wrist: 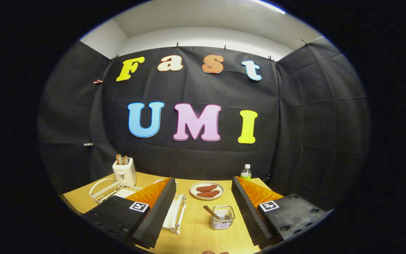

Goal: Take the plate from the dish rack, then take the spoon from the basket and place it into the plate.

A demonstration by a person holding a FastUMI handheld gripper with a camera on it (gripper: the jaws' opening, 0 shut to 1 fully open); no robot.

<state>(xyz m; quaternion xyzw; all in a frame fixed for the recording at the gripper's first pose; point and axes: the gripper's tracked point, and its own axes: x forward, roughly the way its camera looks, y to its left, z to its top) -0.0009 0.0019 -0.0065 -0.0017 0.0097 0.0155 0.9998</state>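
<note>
My gripper (pixel 202 180) is held above the wooden table (pixel 196 233), open wide with nothing between its fingers. Between the fingers, on the table, stands a small wire basket (pixel 223 218) with a spoon (pixel 210 211) leaning out of it towards the left finger. A white dish rack (pixel 177 213) lies beside and partly behind the left finger. A pale rim, perhaps the plate (pixel 159 181), peeks out past that finger's tip, and I cannot tell for sure. Beyond the basket sits a round plate (pixel 207 191) holding two brown food pieces.
A white wire rack (pixel 105 189) lies at the table's left side, with a white toaster (pixel 124 171) holding bread slices behind it. A small bottle (pixel 246 172) stands at the back right by the black wall. The table's right edge runs under the right finger.
</note>
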